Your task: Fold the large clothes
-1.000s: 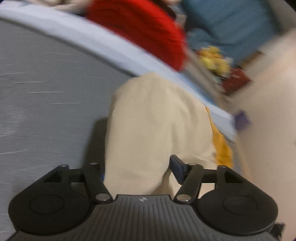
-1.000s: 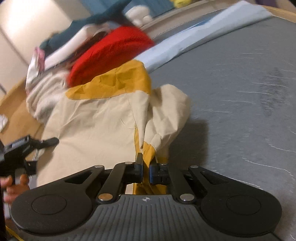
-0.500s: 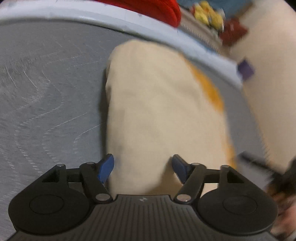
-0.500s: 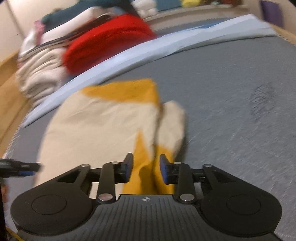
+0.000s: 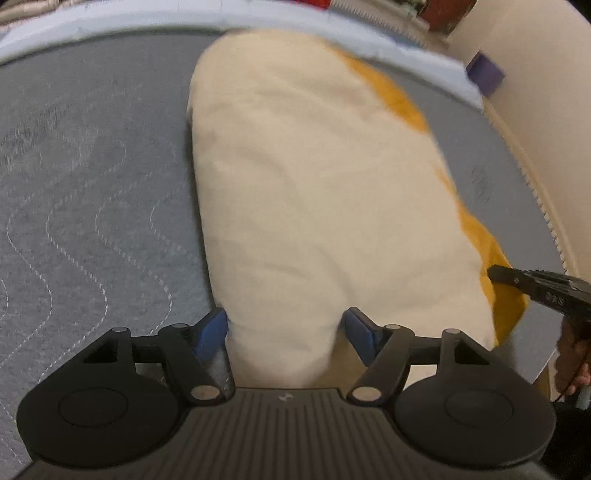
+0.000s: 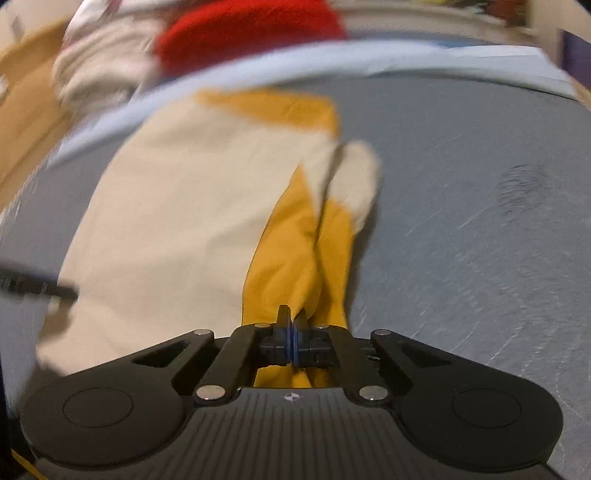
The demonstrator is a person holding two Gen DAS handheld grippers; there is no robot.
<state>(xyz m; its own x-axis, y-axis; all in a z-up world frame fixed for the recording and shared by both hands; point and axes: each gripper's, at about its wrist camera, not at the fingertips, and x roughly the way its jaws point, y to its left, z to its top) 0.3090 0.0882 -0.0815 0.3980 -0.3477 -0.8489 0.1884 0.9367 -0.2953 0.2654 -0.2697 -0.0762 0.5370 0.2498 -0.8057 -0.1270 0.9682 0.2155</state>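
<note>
Right now we see a big cream and yellow garment (image 5: 314, 192) lying flat on a grey quilted bed cover (image 5: 92, 192). Our left claw (image 5: 286, 332) is spread wide, with its blue pads (image 5: 210, 334) on each side of a cream fold at the near edge of the cloth, but it is not squeezing it. From the left wrist camera, the tip of the right claw (image 5: 498, 275) shows at the right side, touching the yellow edge. In the right wrist view, our right claw (image 6: 291, 332) is pinched tight on a yellow part of the garment (image 6: 192, 221), and the yellow cloth bunches up in folds just ahead of the pads. A cream flap lies beside those yellow folds, to the right. The tip of the left claw (image 6: 55, 290) pokes in at the left edge of that view, over the cream cloth. Behind the garment runs a light blue sheet (image 6: 406, 59) along the far edge of the bed cover (image 6: 480, 221). Past it sits a pile with a red fuzzy thing (image 6: 240, 33) and a whitish bundle (image 6: 99, 70). Both views are a bit blurry.
</note>
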